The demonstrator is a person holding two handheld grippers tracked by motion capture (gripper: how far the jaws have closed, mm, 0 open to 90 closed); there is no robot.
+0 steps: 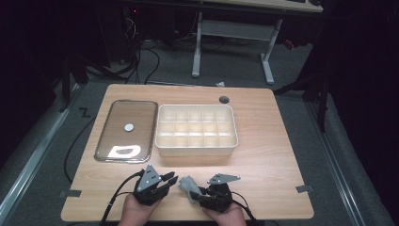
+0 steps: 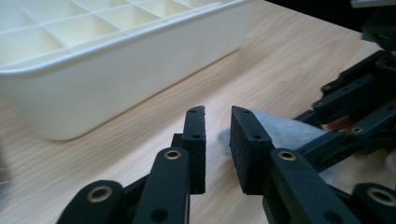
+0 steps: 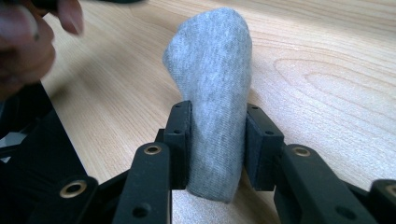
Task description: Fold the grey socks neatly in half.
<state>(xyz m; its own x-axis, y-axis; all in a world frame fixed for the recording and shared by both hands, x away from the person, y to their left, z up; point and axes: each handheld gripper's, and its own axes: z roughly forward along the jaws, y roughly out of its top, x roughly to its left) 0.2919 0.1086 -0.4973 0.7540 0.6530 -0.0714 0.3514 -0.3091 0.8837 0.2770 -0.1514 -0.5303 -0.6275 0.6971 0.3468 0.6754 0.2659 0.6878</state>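
Here, at the lower centre of the high view, the right tool [image 3: 212, 140] pinches a grey sock [image 3: 212, 93] while the left tool [image 2: 217, 135] (jaws parted, empty) hovers beside it, probably next to grasp its free end.

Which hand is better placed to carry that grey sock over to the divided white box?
Right, probably. The right gripper already has the grey sock pressed between its jaws, while the left gripper stands open beside it, holding nothing. The white box sits just ahead of both.
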